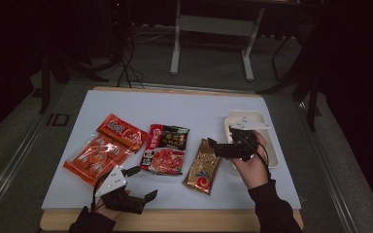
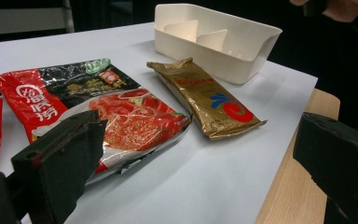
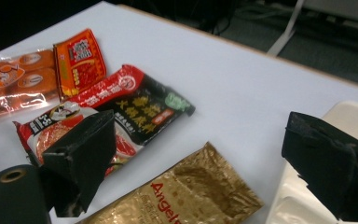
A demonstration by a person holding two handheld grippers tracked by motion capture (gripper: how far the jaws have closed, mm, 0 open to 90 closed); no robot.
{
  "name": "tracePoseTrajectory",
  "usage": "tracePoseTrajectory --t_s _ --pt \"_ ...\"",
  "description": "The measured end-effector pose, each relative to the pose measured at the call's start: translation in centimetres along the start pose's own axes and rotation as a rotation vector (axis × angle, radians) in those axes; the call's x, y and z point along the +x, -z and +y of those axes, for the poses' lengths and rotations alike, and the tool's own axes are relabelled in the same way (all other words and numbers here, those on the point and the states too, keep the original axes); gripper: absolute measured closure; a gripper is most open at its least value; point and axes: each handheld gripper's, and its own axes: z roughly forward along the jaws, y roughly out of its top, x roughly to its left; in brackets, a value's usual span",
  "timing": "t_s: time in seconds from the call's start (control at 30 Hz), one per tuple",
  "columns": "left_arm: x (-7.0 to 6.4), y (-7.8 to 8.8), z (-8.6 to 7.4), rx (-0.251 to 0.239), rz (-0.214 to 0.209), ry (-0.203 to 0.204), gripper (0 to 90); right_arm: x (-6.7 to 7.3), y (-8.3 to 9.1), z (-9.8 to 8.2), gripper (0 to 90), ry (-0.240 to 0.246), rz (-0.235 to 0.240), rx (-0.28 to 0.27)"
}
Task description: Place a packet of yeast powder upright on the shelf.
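Note:
Four snack packets lie in a row on the white table top. From left they are a clear bag of orange snacks (image 1: pixel 92 158), an orange-red packet (image 1: pixel 121 131), a red and black packet (image 1: pixel 165 148) and a gold packet (image 1: pixel 204 167). My right gripper (image 1: pixel 222 136) is open, hovering between the gold packet's far end (image 3: pixel 186 196) and the white tray (image 1: pixel 245 115). My left gripper (image 1: pixel 143 183) is open near the front edge, pointing across the red and black packet (image 2: pixel 98 102) toward the gold packet (image 2: pixel 205 95). Neither gripper holds anything.
The white divided tray (image 2: pixel 223 56) stands at the right of the table, its rim (image 3: pixel 354 109) beside my right jaw. The bare wooden table edge (image 2: pixel 298 186) runs along the front and right. Beyond the table are a dark floor and a white table frame (image 1: pixel 213 29).

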Motion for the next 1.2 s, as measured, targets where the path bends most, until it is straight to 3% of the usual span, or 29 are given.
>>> tracePoseTrajectory --t_s 0.23,0.43,0.7,0.87,1.2 --pt "0.0 -0.1 0.0 0.007 -0.002 -0.002 1.9 -0.3 -2.9 -0.5 15.3 -0.062 0.003 0.087" --pt "0.0 -0.1 0.0 0.008 -0.002 -0.004 1.9 -0.2 -4.7 -0.7 16.9 -0.071 -0.006 0.126" --pt "-0.1 -0.1 0.0 0.012 -0.006 -0.003 1.9 -0.1 -8.3 -1.1 21.0 -0.092 -0.045 0.216" --pt "-0.1 -0.1 -0.1 0.013 -0.011 -0.004 1.9 -0.1 -9.6 -1.7 21.1 -0.087 -0.066 0.26" --pt "-0.1 -0.1 -0.1 0.017 -0.016 -0.001 1.9 -1.3 -12.4 -3.3 21.8 -0.125 -0.159 0.382"
